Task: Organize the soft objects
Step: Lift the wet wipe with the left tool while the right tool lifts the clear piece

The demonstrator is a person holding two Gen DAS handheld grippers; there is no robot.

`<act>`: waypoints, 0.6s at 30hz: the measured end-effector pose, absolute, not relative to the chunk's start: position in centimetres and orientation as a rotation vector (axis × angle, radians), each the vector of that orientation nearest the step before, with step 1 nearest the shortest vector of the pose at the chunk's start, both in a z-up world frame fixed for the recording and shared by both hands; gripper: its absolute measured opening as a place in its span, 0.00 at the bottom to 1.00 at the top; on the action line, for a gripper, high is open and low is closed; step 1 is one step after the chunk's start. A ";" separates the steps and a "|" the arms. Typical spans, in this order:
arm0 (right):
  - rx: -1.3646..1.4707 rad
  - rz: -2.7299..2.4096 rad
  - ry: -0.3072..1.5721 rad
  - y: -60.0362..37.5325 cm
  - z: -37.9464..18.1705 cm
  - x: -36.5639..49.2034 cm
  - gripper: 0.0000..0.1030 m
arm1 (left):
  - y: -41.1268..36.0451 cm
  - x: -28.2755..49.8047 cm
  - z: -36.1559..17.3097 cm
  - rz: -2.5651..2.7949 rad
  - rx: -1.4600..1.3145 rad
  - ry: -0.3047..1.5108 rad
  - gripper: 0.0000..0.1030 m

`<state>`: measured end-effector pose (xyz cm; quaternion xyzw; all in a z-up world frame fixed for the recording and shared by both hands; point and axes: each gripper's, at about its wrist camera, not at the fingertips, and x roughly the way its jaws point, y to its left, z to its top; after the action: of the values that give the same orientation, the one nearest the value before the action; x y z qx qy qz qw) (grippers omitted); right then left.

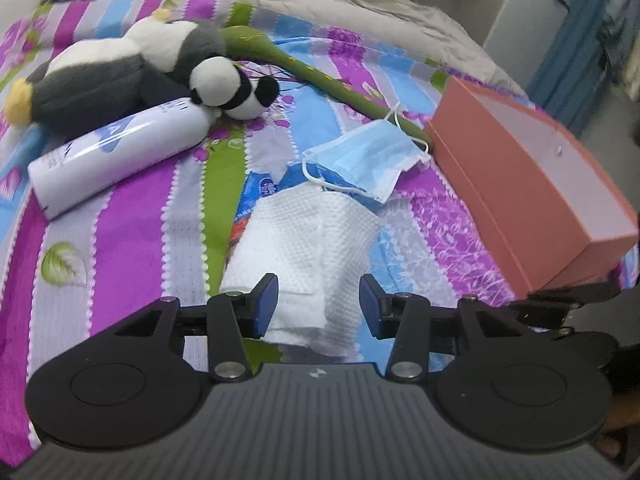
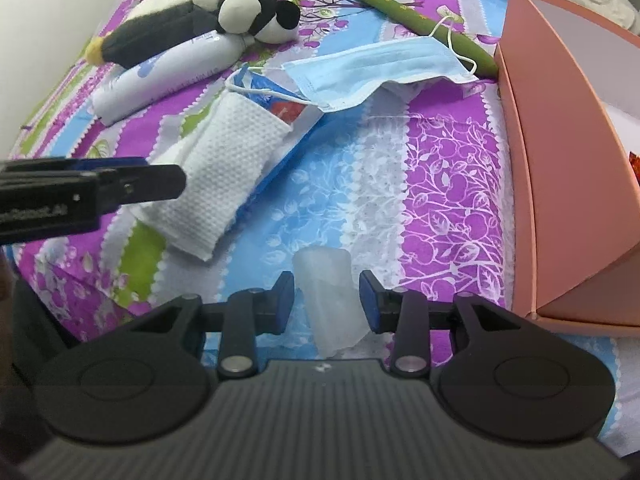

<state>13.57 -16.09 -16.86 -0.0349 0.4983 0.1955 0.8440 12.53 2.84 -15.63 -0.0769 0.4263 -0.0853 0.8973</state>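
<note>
A white textured cloth [image 1: 312, 240] lies folded on the striped bedspread, partly over a blue packet [image 1: 264, 188]. My left gripper [image 1: 318, 306] stands open astride the cloth's near end, pads clear of it. In the right wrist view the same left gripper [image 2: 176, 182] reaches in from the left edge above the cloth [image 2: 224, 168]. My right gripper [image 2: 326, 302] is open around a small translucent white soft piece [image 2: 328, 292] lying on the bed, with a gap at the left pad. A blue face mask [image 1: 364, 156] lies beyond the cloth.
An open pink box [image 1: 520, 184] stands at the right, close to the right gripper [image 2: 560, 160]. At the far left lie a penguin plush [image 1: 100, 76], a panda plush [image 1: 232, 88] and a white bottle [image 1: 112, 152]. A long green stuffed stem [image 1: 304, 68] runs toward the box.
</note>
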 end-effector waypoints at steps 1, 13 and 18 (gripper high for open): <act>-0.074 0.412 1.051 -16.1 -16.9 13.6 0.38 | 2.6 12.7 -15.9 -0.177 -0.143 0.889 0.49; -0.058 0.397 1.030 -16.5 -16.2 13.5 0.20 | 3.6 12.8 -16.7 -0.097 -0.142 0.907 0.10; -0.043 0.394 1.027 -16.7 -16.0 13.5 0.20 | 4.5 11.6 -15.3 -0.076 -0.194 0.880 0.09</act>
<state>13.46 -16.65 -16.04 -0.0203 0.4879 0.1870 0.8524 11.62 4.46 -15.27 -0.0937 0.4250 -0.0368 0.8996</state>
